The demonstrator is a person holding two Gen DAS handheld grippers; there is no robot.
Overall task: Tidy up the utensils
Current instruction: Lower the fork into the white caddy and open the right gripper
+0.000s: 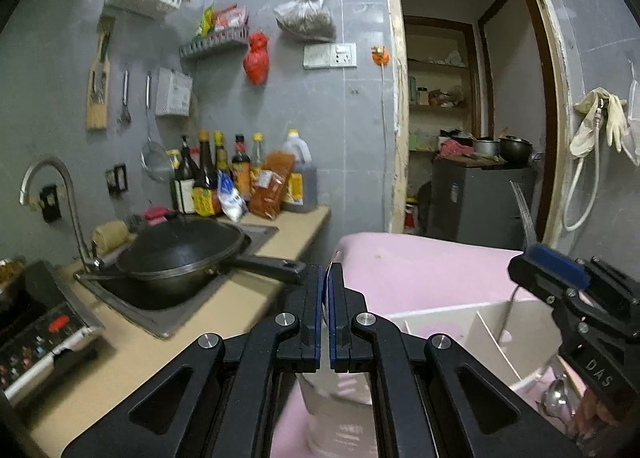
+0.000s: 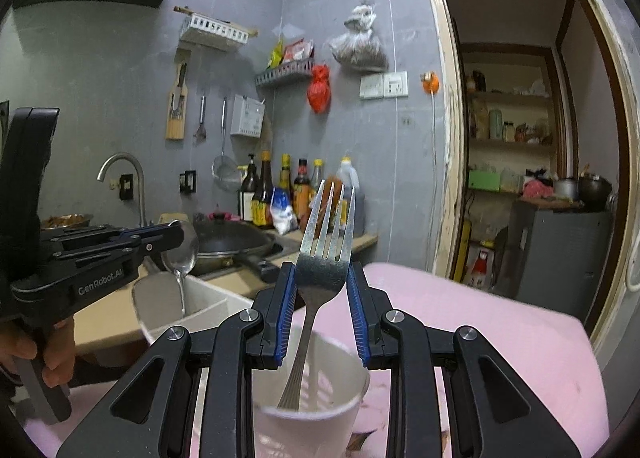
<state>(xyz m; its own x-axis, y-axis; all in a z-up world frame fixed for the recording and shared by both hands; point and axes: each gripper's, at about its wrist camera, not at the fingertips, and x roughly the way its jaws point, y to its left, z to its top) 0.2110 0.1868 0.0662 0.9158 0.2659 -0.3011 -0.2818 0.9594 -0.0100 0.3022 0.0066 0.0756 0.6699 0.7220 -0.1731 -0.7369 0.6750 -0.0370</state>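
My right gripper (image 2: 321, 290) is clamped on a fork (image 2: 325, 258), the blue pads pressing both sides of its neck just under the prongs, which point up toward twelve o'clock. The fork's handle runs down toward six o'clock into a white cup (image 2: 316, 410) standing on the pink table (image 2: 500, 330), right under my fingers. My left gripper (image 1: 329, 298) is squeezed shut on a spoon (image 2: 182, 250); from its own camera I see only a thin metal edge between the pads, but the right camera, at nine o'clock, shows the spoon's bowl standing up at the fingertips and its handle hanging down. That handle drops into a white divided tray (image 2: 208, 298) at the near edge of the table. In the left view the same tray (image 1: 480, 318) lies at four o'clock, with my right gripper (image 1: 556, 270) above it at three o'clock, fork prongs (image 1: 524, 214) rising from it. Another spoon (image 1: 558, 398) lies at the tray's near side, at about four o'clock. At ten o'clock a black wok (image 1: 180, 254) sits over the sink (image 1: 168, 314).
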